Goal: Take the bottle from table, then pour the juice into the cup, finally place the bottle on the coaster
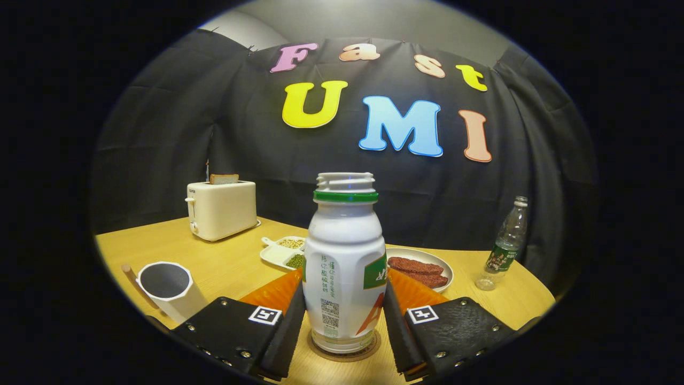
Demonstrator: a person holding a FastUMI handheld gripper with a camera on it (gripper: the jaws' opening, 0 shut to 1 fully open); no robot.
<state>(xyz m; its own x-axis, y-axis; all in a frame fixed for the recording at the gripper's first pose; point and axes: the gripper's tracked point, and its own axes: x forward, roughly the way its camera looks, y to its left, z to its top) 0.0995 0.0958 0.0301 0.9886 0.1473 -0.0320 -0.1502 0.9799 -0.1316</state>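
The white juice bottle, capless with a green neck ring, stands upright on a round brown coaster on the wooden table. My gripper is shut on the bottle: both black fingers press against its lower sides, one on each flank. The white cup with a dark inside stands to the left, just beyond the left finger. Whether there is juice in the cup is hidden from here.
An orange mat lies behind the bottle. Farther back are a divided white dish of beans, a plate of reddish meat strips and a cream toaster holding bread. A clear plastic bottle stands far right near the table edge.
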